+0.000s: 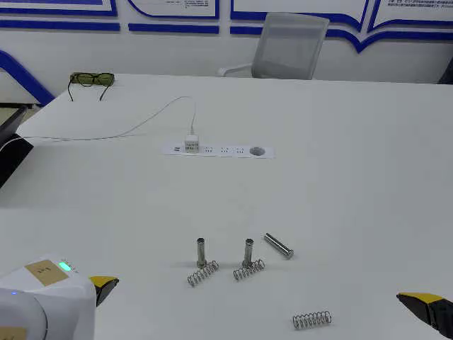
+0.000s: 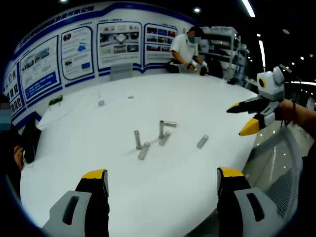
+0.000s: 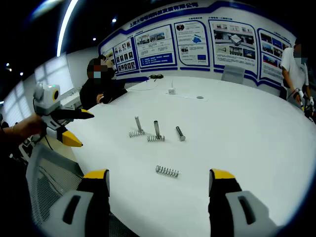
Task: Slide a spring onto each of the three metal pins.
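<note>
Two metal pins stand upright on the white table, one (image 1: 201,251) left of the other (image 1: 248,251). A third pin (image 1: 278,246) lies flat to their right. One spring (image 1: 203,273) lies at the left pin's foot, a second spring (image 1: 249,269) rests against the middle pin, and a third spring (image 1: 312,319) lies apart, nearer me. My left gripper (image 2: 163,180) is open and holds nothing, well short of the pins (image 2: 138,139). My right gripper (image 3: 158,180) is open too, with the lone spring (image 3: 167,171) just ahead of it.
A white power strip (image 1: 216,150) with a plugged-in cable lies mid-table. Dark glasses (image 1: 90,78) rest at the far left corner, and a grey chair (image 1: 290,46) stands behind the table. A person (image 3: 101,81) sits at the table's far side; another person (image 2: 187,49) stands beyond it.
</note>
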Available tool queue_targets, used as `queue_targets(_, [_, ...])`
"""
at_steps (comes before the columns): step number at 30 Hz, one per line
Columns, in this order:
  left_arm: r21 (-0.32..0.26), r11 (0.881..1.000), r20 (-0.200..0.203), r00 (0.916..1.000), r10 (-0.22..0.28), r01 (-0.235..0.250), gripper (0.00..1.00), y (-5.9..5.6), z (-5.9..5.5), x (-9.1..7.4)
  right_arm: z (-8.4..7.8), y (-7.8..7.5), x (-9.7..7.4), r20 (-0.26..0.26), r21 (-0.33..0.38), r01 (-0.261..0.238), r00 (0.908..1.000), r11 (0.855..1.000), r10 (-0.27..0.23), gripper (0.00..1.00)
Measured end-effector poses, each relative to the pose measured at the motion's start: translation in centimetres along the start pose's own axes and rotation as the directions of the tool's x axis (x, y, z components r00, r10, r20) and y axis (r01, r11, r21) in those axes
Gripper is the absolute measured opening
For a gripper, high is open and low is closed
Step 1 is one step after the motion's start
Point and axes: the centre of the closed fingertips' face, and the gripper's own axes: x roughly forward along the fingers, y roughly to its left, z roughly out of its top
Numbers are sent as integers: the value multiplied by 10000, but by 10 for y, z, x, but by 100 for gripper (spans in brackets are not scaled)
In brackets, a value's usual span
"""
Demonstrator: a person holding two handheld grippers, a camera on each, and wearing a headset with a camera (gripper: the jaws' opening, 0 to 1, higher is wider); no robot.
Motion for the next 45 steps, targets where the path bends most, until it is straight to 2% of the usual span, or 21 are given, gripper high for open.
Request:
queue_targets(17, [55, 10000, -73, 10000, 0, 0, 95, -3, -2, -2, -3, 1, 1, -73, 8, -52, 10000, 10000, 52, 84])
queue_targets(25, [-49, 10000, 83, 10000, 13, -13, 96, -1, 2, -2, -1, 0, 1, -27, 38, 28, 10000, 10000, -28, 82])
queue_targets(34, [-128, 9999, 142, 9999, -31, 33, 95, -1, 3, 0, 3, -8, 5, -81, -7, 80, 9999, 10000, -80, 80])
queue_targets(45, [-231, 9997, 254, 9997, -30, 36, 93, -3, 4, 2, 14, -20, 17, -120, -317, 120, 9999, 9994, -124, 75])
